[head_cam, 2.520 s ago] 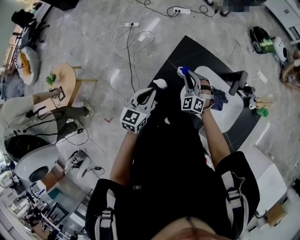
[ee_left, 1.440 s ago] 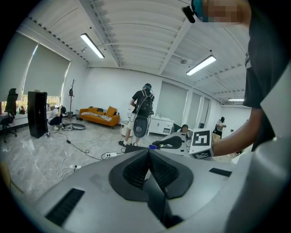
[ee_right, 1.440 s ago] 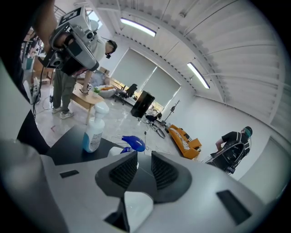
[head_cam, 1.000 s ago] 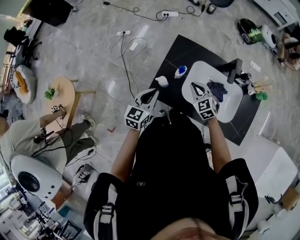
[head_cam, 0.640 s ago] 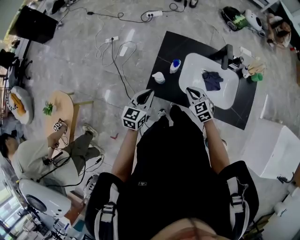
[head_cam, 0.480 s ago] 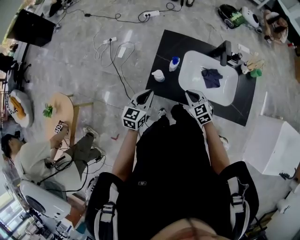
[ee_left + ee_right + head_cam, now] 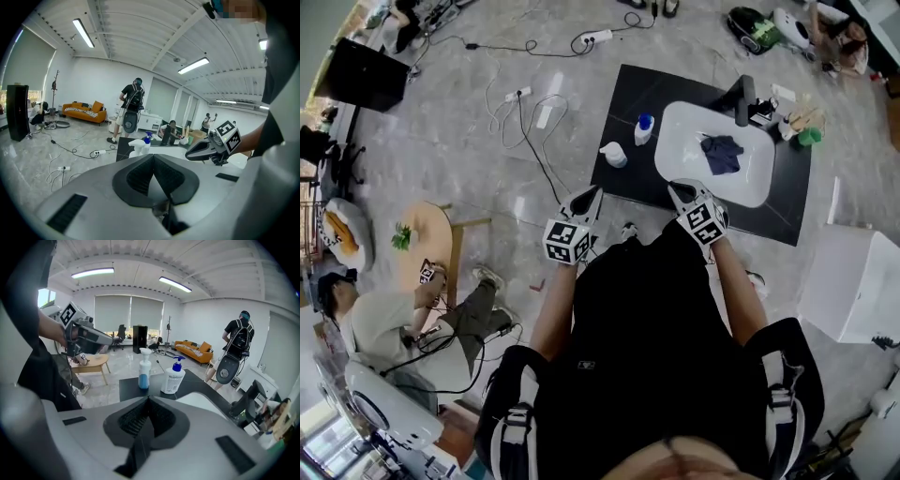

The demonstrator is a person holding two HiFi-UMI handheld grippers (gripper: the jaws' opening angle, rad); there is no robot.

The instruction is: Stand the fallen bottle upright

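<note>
A person stands at the near edge of a black table (image 7: pixel 623 103) with a claw in each hand, both held just short of it. The left claw (image 7: pixel 592 194) is closed tight, its pads pressed together with nothing between them. The right claw (image 7: pixel 678 187) is likewise closed and empty, its tip near the white sink (image 7: pixel 675 159) set into the table.

The pump bottle (image 7: pixel 644 128) with a blue top stands upright on the table, just beside the sink's left rim. A spray bottle (image 7: pixel 614 155) stands upright near it, closer to the table's left edge. The right gripper view shows both on their bases, side by side and apart from each other. No bottle lies on its side in any view. A dark cloth (image 7: pixel 722 153) sits in the sink below the faucet (image 7: pixel 741 98).

By this layout the righting step appears complete, and neither claw touches a bottle. The next move seems to call for little: keep both claws clear of the bottles so that neither is knocked, and confirm that each stands steady.
</note>
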